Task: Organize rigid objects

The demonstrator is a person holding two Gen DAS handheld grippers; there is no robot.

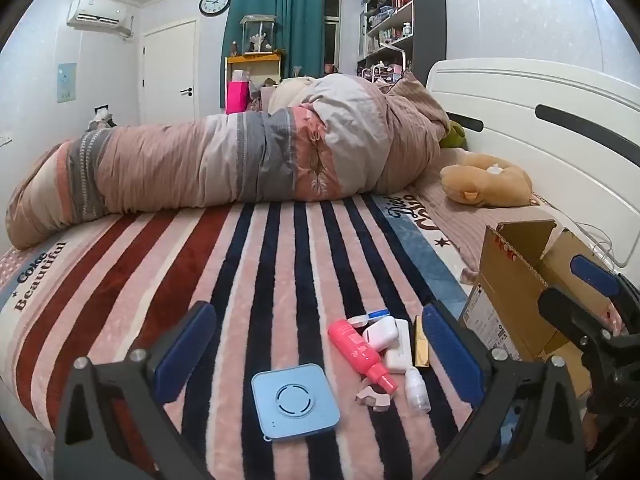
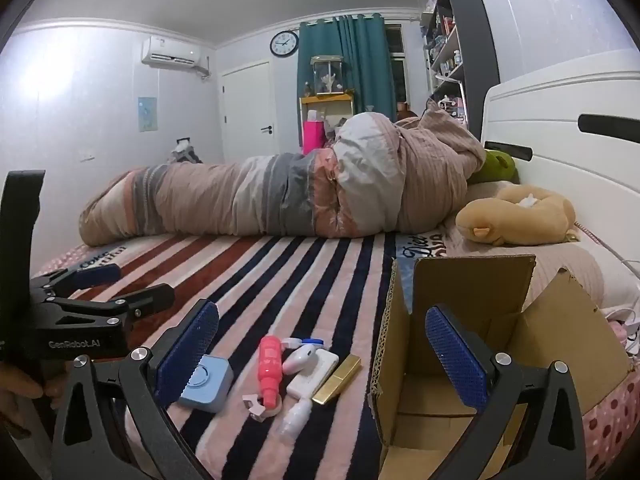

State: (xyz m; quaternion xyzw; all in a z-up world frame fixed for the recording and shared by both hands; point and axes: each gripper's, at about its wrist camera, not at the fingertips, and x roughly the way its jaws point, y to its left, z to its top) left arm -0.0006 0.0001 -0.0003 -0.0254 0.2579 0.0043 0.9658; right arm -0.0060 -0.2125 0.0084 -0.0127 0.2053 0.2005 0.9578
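Several small rigid items lie on the striped blanket: a light blue square device (image 1: 295, 401) (image 2: 206, 382), a pink bottle (image 1: 362, 354) (image 2: 269, 366), a white earbud case (image 1: 380, 334) (image 2: 299, 357), a white flat box (image 1: 400, 348) (image 2: 314, 372), a gold bar (image 1: 421, 342) (image 2: 337, 376) and a small clear bottle (image 1: 416, 392) (image 2: 296, 418). An open cardboard box (image 1: 532, 280) (image 2: 472, 360) stands to their right. My left gripper (image 1: 316, 344) is open and empty above the items. My right gripper (image 2: 320, 356) is open and empty, between items and box.
A rolled duvet (image 1: 240, 160) lies across the far side of the bed. A tan plush toy (image 1: 486, 180) and a green one (image 2: 494, 166) rest near the white headboard (image 1: 540, 120). A pink clip (image 1: 372, 398) lies by the pink bottle.
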